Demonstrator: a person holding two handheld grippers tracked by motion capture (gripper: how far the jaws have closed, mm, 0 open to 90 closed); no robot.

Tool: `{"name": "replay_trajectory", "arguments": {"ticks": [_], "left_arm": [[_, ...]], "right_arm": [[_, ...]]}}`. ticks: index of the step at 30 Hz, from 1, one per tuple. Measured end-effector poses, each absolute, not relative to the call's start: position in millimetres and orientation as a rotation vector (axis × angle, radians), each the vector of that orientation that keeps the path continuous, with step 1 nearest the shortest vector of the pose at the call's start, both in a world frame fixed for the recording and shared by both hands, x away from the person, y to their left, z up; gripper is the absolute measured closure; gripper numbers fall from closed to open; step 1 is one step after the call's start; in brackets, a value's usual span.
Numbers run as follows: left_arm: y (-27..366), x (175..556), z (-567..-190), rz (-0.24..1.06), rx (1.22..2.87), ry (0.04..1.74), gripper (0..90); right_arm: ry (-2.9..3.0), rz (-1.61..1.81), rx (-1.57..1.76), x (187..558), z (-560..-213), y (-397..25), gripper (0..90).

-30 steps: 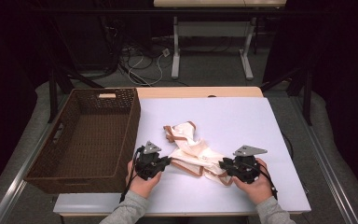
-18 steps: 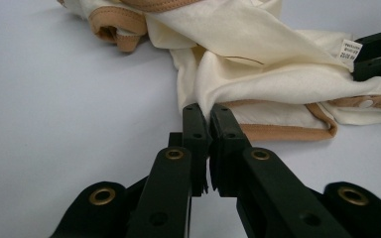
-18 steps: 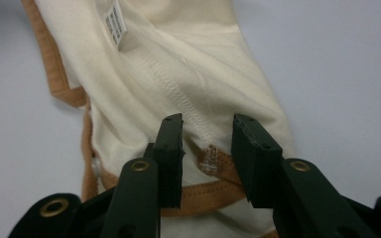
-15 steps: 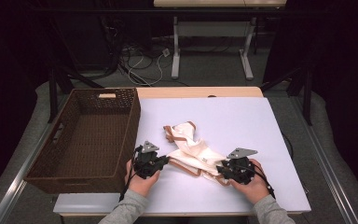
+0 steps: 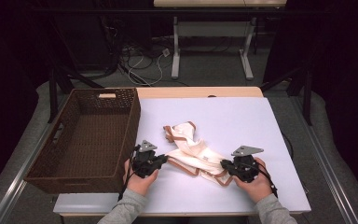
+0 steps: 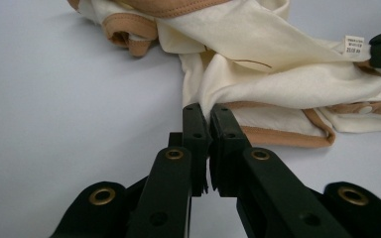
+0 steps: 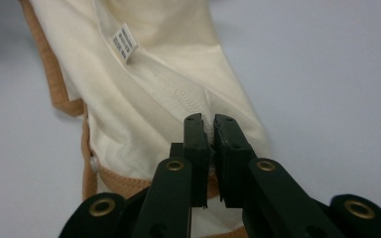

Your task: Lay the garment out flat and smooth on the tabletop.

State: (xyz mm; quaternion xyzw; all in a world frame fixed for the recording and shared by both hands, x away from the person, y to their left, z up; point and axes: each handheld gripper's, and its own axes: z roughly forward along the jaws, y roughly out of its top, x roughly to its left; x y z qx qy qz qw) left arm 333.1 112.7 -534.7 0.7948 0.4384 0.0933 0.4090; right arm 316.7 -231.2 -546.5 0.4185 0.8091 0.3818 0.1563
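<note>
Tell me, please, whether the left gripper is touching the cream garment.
Touching. The left gripper view shows the left gripper with its jaws closed on a fold of the cream garment, cloth pinched between them.

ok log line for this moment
left tongs: shut on garment | right tongs: shut on garment | garment: on table | basket: left

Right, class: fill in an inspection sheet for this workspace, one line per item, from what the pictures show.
Surface: white table top, flat.
Job's things: cream garment with tan trim, crumpled on the table; white label showing.
Clutter: nothing seen.
Basket: brown wicker basket at the table's left, nothing in it.
Grippers: left gripper shut on the garment's edge; right gripper shut on its fabric.
Cables: loose floor cables beyond the table.
Surroundings: dark room, desk legs behind.
</note>
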Motion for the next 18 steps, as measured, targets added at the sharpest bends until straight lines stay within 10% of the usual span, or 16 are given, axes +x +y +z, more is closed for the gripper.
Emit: {"name": "replay_trajectory", "arguments": {"ticks": [18], "left_arm": [[115.2, 349.4, -529.3, 0.26, 1.972, 1.139, 86.9]], "right_arm": [[1.987, 1.245, 1.466, 338.5, -528.1, -296.6, 85.7]]}}
